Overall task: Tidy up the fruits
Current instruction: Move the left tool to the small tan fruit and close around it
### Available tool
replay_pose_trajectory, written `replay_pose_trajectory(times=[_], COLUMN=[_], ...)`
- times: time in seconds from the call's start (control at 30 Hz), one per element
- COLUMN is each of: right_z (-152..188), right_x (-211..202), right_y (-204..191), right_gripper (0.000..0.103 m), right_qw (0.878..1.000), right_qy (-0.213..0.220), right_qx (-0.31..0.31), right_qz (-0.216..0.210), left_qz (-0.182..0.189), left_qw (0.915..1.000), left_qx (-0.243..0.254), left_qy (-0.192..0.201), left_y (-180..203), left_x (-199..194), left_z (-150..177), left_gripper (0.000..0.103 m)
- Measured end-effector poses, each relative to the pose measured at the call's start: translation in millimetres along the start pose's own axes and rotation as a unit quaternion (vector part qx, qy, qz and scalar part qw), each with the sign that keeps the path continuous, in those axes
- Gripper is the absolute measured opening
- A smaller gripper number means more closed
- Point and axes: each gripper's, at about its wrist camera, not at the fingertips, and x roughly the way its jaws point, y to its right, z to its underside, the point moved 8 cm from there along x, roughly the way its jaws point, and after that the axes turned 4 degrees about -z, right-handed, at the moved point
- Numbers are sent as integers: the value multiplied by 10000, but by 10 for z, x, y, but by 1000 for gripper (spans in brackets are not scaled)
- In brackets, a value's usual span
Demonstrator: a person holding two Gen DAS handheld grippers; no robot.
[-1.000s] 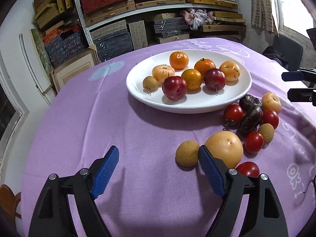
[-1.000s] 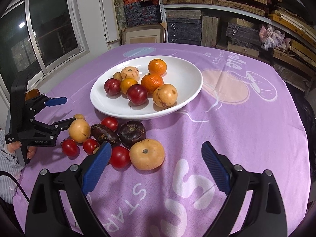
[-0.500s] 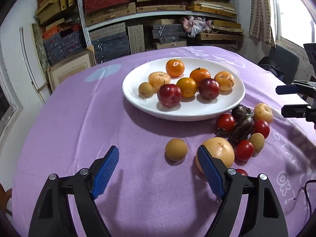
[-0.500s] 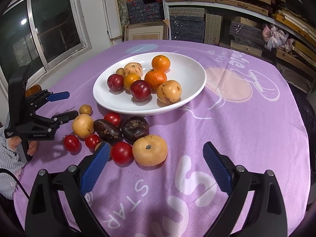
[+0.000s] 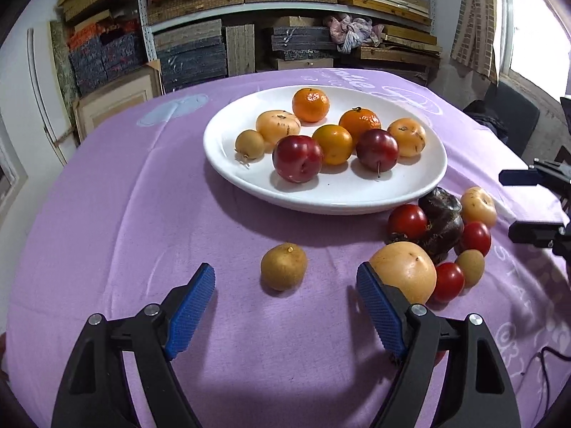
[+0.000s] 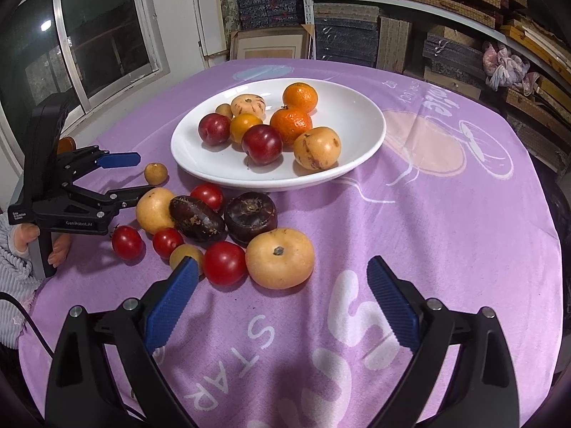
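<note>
Tan-brown small round fruit [image 5: 283,266] | matte, speckled | stem scar up

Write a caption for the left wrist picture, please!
Open left gripper faces a small brown fruit on the purple tablecloth, before a white plate of fruit.

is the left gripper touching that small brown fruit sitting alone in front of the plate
Apart. The left wrist view shows the small brown fruit lying beyond the open left gripper, cloth showing on both sides.
</note>
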Motion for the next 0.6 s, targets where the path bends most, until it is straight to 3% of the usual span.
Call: replay_pose_trajectory(times=[0.03,0.1,0.13,0.17,0.27,0.4,0.5,0.6], right_z=[1,-3,-4,-9,-21,-18,-15,-7], right_x=[4,2,-2,-6,-22,-20,-13,-22], right_y=[-8,-16,-16,-12,25,30,6,-6], right_gripper=[93,93,93,93,93,93,93,86], right_qw=[10000,9999,9999,10000,10000,10000,10000,9999], right_qy=[8,21,23,31,68,49,9,-39], right_qx=[-29,-88,-94,-82,-14,-14,-76,-140], right_qz=[7,48,35,30,46,47,28,-9], left_qz=[169,490,548,485,488,429,343,276], left_qw=[9997,9981,9978,9984,9986,9989,9991,9991], left_qx=[-173,-349,-315,-245,-53,-51,126,271], left_qy=[-84,-165,-183,-182,-180,-193,-196,-168], left_y=[-16,-1,24,44,123,122,157,206], left_x=[40,70,71,72,67,69,43,-9], left_z=[-4,10,28,31,44,56,79,120], left_gripper=[82,70,54,47,39,39,31,27])
